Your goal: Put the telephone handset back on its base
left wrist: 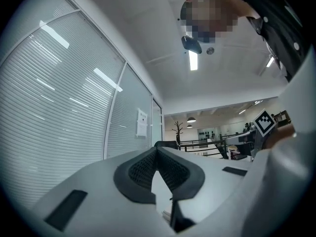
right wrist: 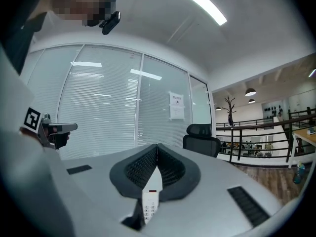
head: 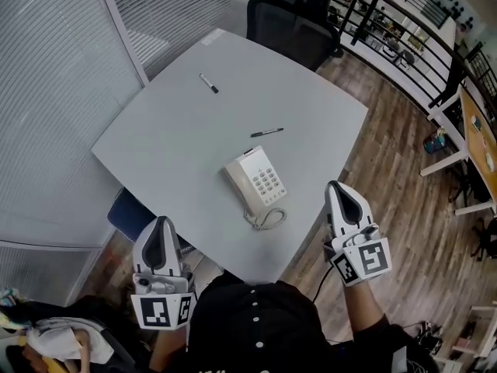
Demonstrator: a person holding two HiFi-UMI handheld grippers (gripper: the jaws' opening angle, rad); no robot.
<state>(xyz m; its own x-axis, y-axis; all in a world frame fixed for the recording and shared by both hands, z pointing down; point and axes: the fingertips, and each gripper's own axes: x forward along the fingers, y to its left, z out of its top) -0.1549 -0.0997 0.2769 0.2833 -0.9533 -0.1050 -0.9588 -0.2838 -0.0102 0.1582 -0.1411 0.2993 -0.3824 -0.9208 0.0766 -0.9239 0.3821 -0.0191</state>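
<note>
right gripper hangs beside telephone, apart.

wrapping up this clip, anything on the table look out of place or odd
Nothing stands out. The handset sits straight on the telephone base, coiled cord at its near end; the far pen and near pen just lie loose.

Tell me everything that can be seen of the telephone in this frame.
The telephone is an off-white plastic desk set. It lies flat and at a slant on the grey table, towards its near edge. Its handset appears seated along the left side of the base, beside a keypad of pale buttons. A coiled cord loops at the near end. A pen lies just beyond it, apart. Only the table touches it.
</note>
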